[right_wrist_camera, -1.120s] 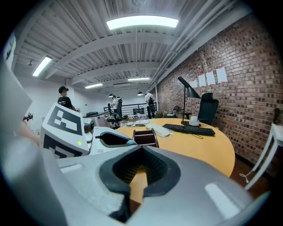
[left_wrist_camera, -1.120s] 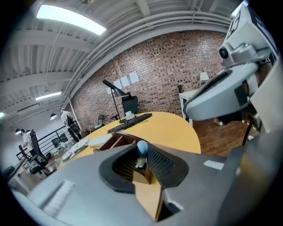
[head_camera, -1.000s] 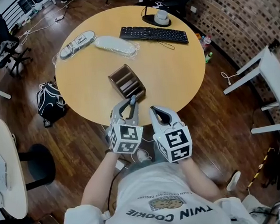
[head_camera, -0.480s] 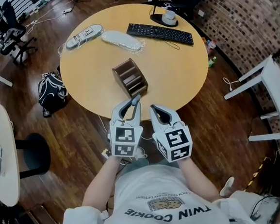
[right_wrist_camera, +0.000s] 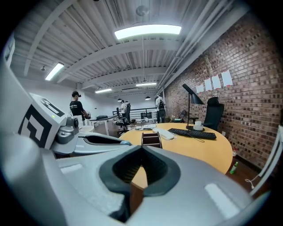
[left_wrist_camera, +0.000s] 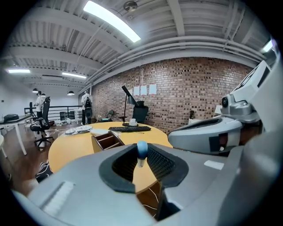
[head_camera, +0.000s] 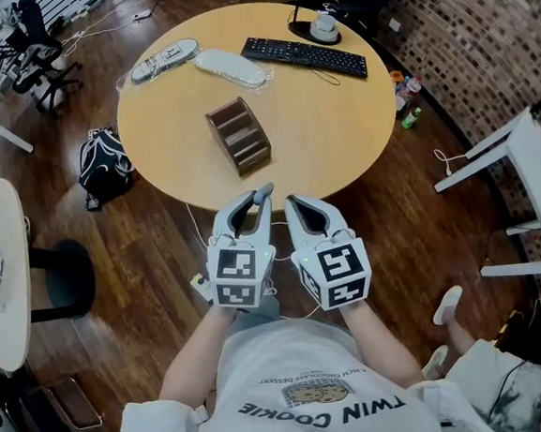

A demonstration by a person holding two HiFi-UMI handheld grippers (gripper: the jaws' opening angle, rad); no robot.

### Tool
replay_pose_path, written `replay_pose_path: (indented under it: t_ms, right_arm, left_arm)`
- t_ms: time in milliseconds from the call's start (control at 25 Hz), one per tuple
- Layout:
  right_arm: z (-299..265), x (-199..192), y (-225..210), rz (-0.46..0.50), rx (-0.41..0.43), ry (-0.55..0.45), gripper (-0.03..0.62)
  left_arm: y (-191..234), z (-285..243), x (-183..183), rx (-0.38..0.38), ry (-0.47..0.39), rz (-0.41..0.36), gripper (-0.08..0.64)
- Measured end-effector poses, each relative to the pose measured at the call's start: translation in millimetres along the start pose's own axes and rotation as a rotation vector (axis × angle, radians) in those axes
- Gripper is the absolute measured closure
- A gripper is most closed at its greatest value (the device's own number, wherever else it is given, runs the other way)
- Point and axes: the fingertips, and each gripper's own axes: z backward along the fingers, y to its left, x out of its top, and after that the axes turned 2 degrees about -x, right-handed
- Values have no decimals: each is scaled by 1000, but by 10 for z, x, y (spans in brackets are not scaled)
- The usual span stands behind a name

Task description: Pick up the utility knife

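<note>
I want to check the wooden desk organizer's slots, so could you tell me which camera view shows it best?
The head view: the organizer shows whole from above, dividers plain. The left gripper view shows it from the side, its lower part hidden. The right gripper view shows only one end, small.

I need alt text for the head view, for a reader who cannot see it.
From above, a person holds two grippers side by side before a round wooden table; the left gripper grips a blue-tipped utility knife, the right gripper is shut and empty. A brown organizer and a keyboard are on the table.
</note>
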Motion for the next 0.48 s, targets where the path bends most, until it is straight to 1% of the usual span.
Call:
replay_pose_path:
  t_ms: [480]
  right_arm:
    - [851,-251,79,4,50,-29,592]
  left_arm:
    - [-868,595,-95,49,-32,6,486]
